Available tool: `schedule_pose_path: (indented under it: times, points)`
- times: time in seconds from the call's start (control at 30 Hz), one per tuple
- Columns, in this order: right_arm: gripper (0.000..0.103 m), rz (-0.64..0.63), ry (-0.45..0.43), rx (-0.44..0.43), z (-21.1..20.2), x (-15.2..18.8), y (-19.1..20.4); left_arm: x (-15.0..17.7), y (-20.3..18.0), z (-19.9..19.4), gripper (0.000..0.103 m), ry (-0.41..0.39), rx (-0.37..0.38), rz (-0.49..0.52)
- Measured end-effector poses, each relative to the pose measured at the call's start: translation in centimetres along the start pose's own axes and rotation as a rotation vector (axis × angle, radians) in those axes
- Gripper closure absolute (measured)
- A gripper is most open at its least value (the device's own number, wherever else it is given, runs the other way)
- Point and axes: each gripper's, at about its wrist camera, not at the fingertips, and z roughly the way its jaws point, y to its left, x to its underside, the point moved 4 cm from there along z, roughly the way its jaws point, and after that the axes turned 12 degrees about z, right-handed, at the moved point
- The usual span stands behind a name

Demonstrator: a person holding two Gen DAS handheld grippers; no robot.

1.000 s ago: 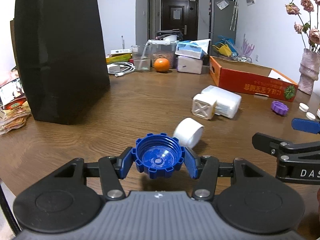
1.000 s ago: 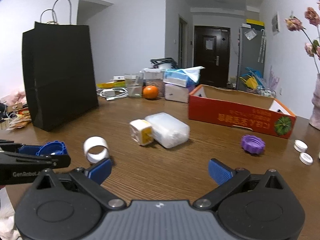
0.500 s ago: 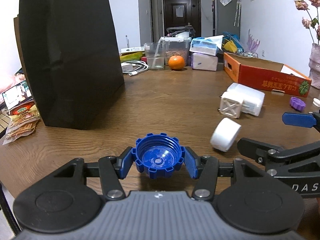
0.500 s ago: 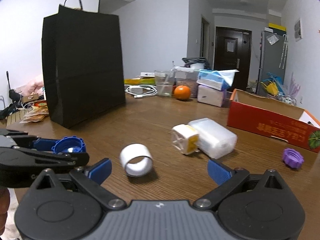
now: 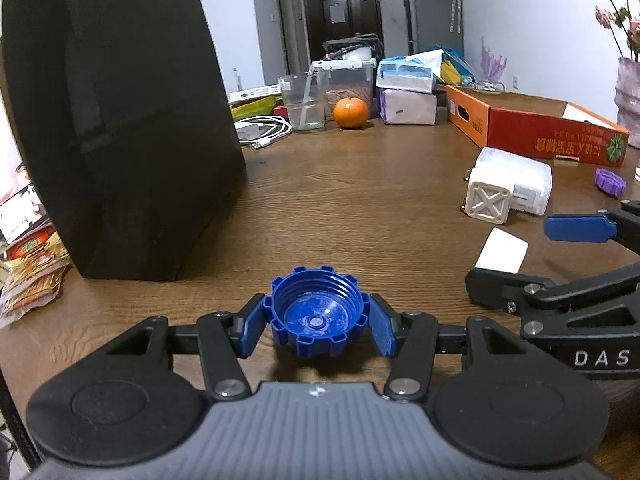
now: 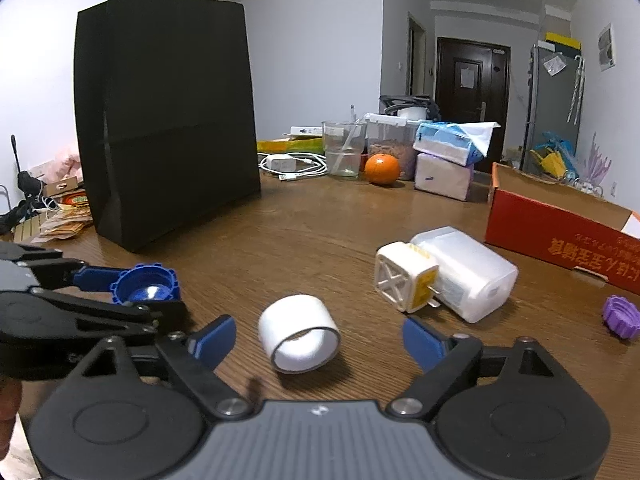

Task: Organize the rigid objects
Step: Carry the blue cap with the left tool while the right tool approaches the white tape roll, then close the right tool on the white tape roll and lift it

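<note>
Since a second ago both grippers have shifted across the wooden table point(image 5: 360, 200), so the black paper bag point(image 6: 168, 120) now looms larger in both views and the white ring point(image 6: 298, 334) sits much closer to the right gripper point(image 6: 316, 340). Right gripper: jaws are closing, narrower than before, with the white ring lying on its side on the table between the two blue pads point(image 6: 214, 338); neither pad touches it. Left gripper point(image 5: 318, 326): unchanged, clamped on the blue bottle cap point(image 5: 318, 320), one blue pad pressing each side of the notched rim, cap's open threaded side facing the camera. In the right wrist view the left gripper comes in from the left edge, cap point(image 6: 146, 286) held just above the table, near the bag's lower corner. In the left wrist view the right gripper enters from the right, one blue pad point(image 5: 580, 228) beyond the ring point(image 5: 502, 256) and the near black finger in front of it. Both tools tilt downward toward the tabletop. Beyond the ring lie a white plug adapter point(image 6: 406, 282) touching a white rectangular container point(image 6: 472, 278); a purple cap point(image 6: 622, 316) lies further right, near the red cardboard box point(image 6: 560, 232). An orange point(image 6: 382, 169) sits at the far end of the table.
</note>
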Motion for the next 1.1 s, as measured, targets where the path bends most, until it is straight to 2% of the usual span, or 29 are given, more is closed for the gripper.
schedule_pose_path:
  times: [0.2, 0.3, 0.37, 1.1]
  points:
    - [0.029, 0.023, 0.020, -0.017, 1.0, -0.3, 0.2, -0.3, -0.1, 1.2, 0.048, 0.017, 0.022, 0.035]
    - [0.040, 0.031, 0.037, -0.019, 1.4, -0.3, 0.3, -0.4, -0.1, 1.7, 0.048, 0.020, 0.028, 0.041]
    - [0.057, 0.038, 0.054, -0.025, 1.7, -0.3, 0.3, -0.5, -0.1, 1.8, 0.048, 0.020, 0.033, 0.043]
    - [0.057, 0.058, 0.000, -0.021, 0.3, -1.4, -0.8, -3.1, -1.6, 0.7, 0.048, -0.006, 0.024, 0.058]
